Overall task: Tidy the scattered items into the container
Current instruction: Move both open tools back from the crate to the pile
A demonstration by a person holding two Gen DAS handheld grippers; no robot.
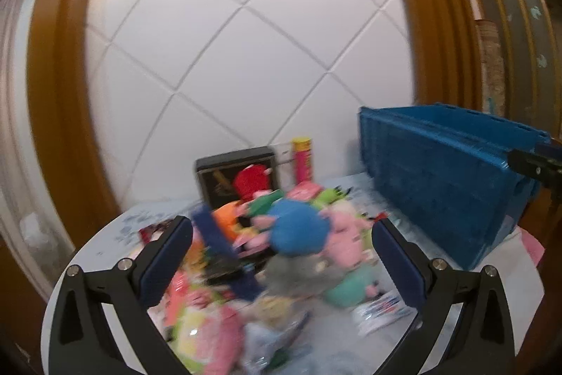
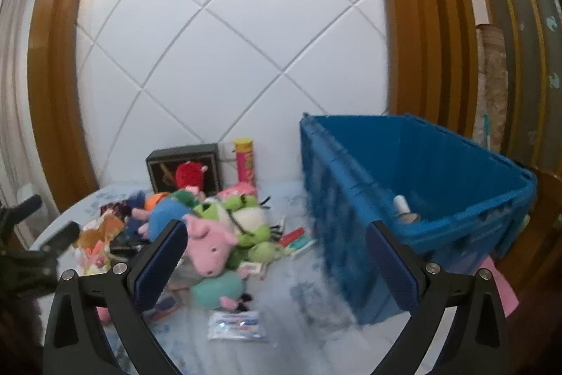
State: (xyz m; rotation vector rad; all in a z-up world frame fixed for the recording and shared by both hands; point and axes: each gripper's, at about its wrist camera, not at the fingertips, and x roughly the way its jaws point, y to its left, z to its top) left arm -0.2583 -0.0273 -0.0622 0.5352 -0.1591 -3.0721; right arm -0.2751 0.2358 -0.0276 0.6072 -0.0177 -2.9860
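Note:
A heap of plush toys lies on the round white table (image 2: 288, 322): a pink pig (image 2: 210, 241), a blue plush (image 1: 298, 231), green ones (image 2: 242, 209), a teal one (image 2: 217, 294). The blue plastic crate (image 2: 421, 199) stands at the right, with a white bottle (image 2: 400, 204) inside; it also shows in the left wrist view (image 1: 439, 181). My left gripper (image 1: 281, 255) is open and empty above the heap. My right gripper (image 2: 274, 255) is open and empty between the heap and the crate.
A black box (image 2: 182, 164) with a red plush and a yellow-pink tube can (image 2: 244, 160) stand at the back by the white tiled wall. Flat packets (image 2: 235, 325) and small snack wrappers (image 2: 102, 234) lie on the table. Wooden frames flank the wall.

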